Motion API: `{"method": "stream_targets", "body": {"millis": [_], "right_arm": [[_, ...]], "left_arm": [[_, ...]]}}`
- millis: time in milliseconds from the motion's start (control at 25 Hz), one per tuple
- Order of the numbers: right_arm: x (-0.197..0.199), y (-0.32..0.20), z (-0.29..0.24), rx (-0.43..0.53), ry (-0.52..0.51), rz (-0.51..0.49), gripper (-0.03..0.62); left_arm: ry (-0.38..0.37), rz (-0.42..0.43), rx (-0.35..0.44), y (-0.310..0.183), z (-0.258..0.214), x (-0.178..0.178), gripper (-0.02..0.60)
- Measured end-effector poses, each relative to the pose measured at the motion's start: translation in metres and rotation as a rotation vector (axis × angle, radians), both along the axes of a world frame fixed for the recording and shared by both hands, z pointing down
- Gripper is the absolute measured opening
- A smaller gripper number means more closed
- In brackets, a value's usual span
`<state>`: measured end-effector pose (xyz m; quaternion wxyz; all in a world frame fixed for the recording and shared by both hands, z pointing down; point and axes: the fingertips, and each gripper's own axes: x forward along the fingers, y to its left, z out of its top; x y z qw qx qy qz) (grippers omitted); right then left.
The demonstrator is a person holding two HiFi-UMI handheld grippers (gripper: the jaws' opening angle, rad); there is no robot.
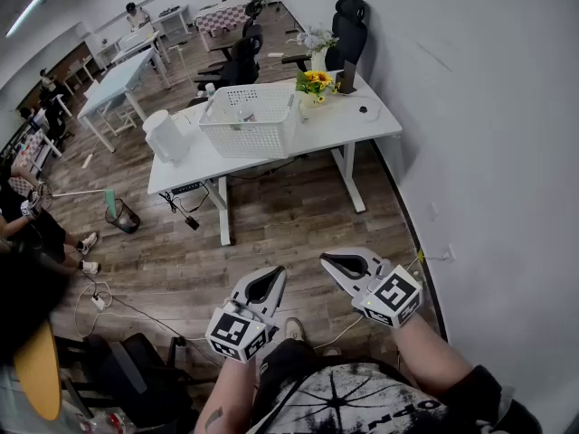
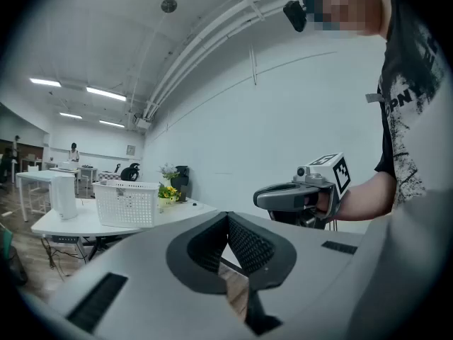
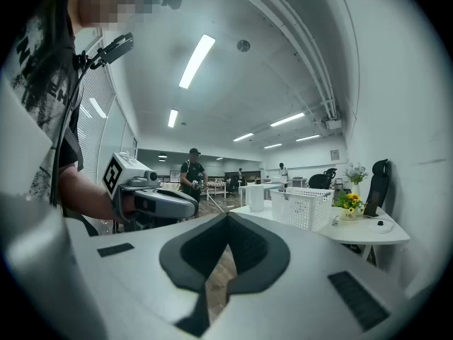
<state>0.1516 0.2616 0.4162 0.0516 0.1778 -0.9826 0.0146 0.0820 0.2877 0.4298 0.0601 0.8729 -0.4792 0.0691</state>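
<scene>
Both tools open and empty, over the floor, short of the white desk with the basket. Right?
No: both tools are shut, not open. The left gripper view shows the left tool with jaws meeting at the tips, nothing between; the right gripper view shows the same for the right tool. Rest holds: empty, over the floor, short of the white desk with the basket.

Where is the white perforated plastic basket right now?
The basket stands on the white desk, upper centre of the head view, between a white cylindrical container at left and yellow flowers at right.
</scene>
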Motion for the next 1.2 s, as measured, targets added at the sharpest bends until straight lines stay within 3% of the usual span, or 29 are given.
{"method": "stream_targets", "body": {"millis": [1200], "right_arm": [[0.006, 0.001, 0.005, -0.052, -0.070, -0.022, 0.023]], "left_arm": [[-0.042, -0.003, -0.029, 0.001, 0.010, 0.009, 0.011]]}}
